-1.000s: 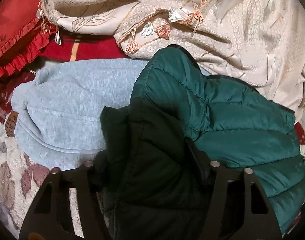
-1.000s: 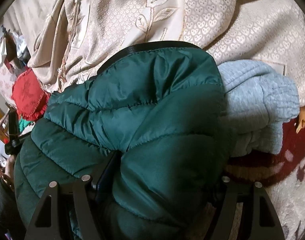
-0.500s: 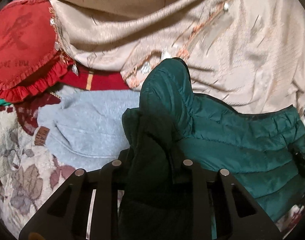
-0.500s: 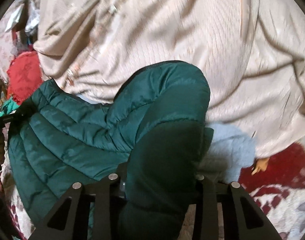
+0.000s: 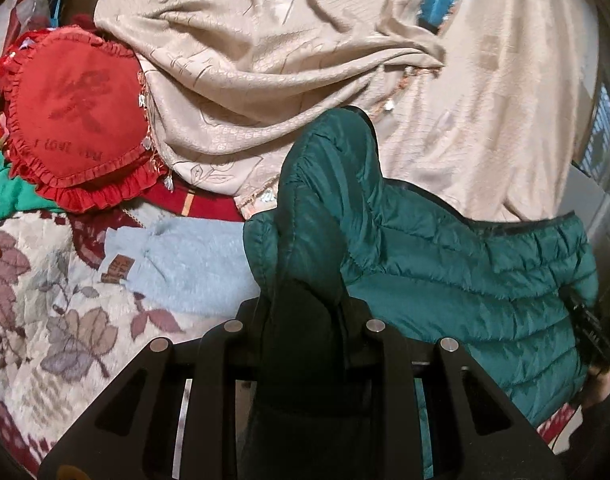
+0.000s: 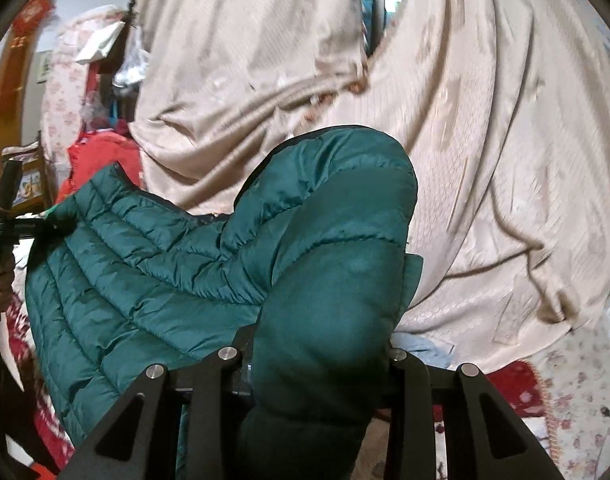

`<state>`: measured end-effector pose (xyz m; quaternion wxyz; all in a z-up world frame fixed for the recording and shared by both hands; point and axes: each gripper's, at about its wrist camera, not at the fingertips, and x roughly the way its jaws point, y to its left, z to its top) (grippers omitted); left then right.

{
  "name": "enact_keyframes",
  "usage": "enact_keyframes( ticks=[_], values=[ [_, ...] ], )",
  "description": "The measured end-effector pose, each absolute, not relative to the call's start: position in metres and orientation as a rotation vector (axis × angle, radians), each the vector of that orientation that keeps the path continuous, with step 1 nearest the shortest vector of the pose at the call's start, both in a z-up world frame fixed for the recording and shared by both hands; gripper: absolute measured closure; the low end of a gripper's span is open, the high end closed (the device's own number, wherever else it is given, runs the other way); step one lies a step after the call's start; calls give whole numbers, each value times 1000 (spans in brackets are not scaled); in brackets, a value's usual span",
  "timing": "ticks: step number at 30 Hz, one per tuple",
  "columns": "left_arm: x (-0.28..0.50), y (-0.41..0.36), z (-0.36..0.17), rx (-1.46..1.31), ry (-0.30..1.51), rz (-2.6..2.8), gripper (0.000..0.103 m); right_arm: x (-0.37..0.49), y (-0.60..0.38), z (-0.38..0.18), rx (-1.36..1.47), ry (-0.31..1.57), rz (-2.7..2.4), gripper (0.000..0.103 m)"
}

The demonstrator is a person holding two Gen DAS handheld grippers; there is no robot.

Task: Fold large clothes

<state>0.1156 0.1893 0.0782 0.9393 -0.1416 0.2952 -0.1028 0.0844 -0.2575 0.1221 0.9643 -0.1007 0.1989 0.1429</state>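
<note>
A dark green quilted puffer jacket (image 5: 445, 272) hangs stretched between both grippers, lifted off the bed. My left gripper (image 5: 303, 328) is shut on one bunched end of it, the padded fabric squeezed between the black fingers (image 5: 221, 344). In the right wrist view the same jacket (image 6: 145, 272) spreads to the left, and my right gripper (image 6: 315, 356) is shut on its other thick end. The other hand and its gripper (image 6: 5, 228) show at the left edge of that view. A light blue sweater (image 5: 185, 264) lies below on the bed.
A beige embroidered curtain (image 5: 305, 60) hangs behind the jacket. A red heart-shaped frilled cushion (image 5: 77, 120) sits at the left on a floral bedspread (image 5: 45, 320). Red and green fabrics lie beside the cushion. Clutter fills the far left in the right wrist view.
Both grippers closed on the jacket's ends and rose, lifting it off the blue sweater. The jacket now hangs stretched between them, and the views tilted up toward the curtain.
</note>
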Motion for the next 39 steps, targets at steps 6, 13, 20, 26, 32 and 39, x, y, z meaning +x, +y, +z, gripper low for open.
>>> enact_keyframes(
  ticks=[6, 13, 20, 26, 32, 39],
  values=[
    [70, 177, 65, -223, 622, -214, 79, 55, -268, 97, -216, 478, 303, 71],
    [58, 161, 42, -176, 677, -199, 79, 51, -279, 61, -211, 568, 304, 71],
    [95, 159, -4, -208, 828, -125, 69, 89, -282, 27, -184, 721, 275, 69],
    [98, 164, -14, -226, 851, -67, 46, 111, -307, 8, -47, 898, 200, 37],
    [93, 188, 1, -309, 782, -2, 40, 90, -343, 45, 56, 750, 44, 25],
    [120, 143, 62, -142, 613, -37, 40, 103, -315, 71, 192, 641, 35, 25]
  ],
)
